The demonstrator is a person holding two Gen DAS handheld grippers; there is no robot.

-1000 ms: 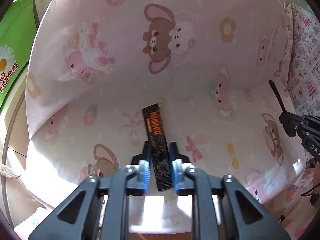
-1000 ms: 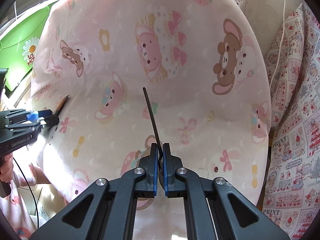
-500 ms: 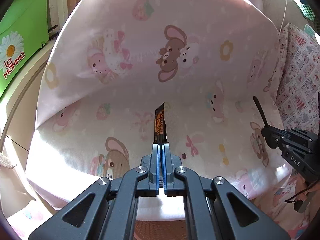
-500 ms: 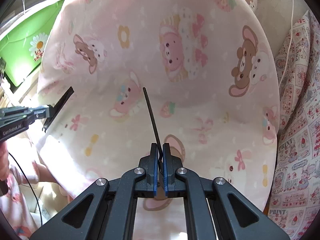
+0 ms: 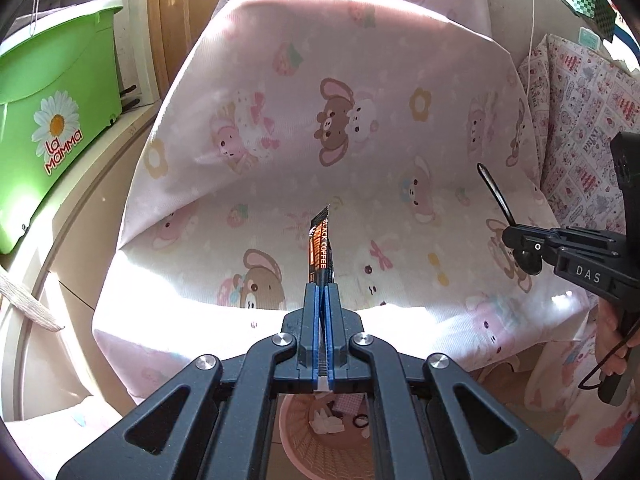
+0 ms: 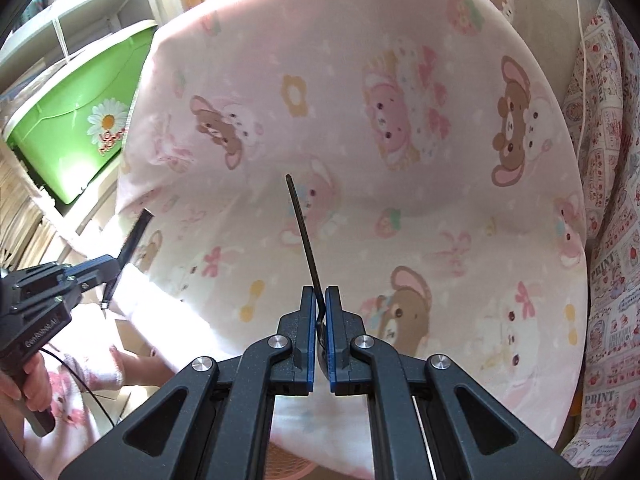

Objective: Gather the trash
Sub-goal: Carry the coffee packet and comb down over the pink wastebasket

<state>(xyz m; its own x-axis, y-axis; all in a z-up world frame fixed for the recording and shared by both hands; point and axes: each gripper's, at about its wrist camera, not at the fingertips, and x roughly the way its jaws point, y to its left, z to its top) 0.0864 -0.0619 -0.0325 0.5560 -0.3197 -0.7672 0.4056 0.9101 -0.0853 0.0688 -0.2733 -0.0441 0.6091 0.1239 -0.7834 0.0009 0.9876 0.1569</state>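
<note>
Since a second ago our left tongs (image 5: 321, 300) have gone from straddling the black coffee sachet (image 5: 320, 250) as it lay flat on the pink cloth (image 5: 360, 120) to pinching its lower end, and the sachet is now lifted clear and standing upright off the cloth.

Starting nearest, at six o'clock in the left wrist view, we are seeing the pink basket (image 5: 304, 444) below the cloth's edge, already holding a few scraps; we are reading it as the place for the trash. Above it, the left tongs are pressing together on the sachet, which is rising toward twelve o'clock from the tips.

In the right wrist view, our right tongs (image 6: 320, 308) are pinching a thin black strip (image 6: 304, 232), which is leaning toward eleven o'clock. The left tongs are showing there at nine o'clock, well apart.

Farther out, the cloth is looking free of loose litter where we can see it. At ten o'clock a green bin (image 5: 48, 120) is sitting on a shelf.

So we are judging both pieces picked up, with the drop into the basket not yet done.
</note>
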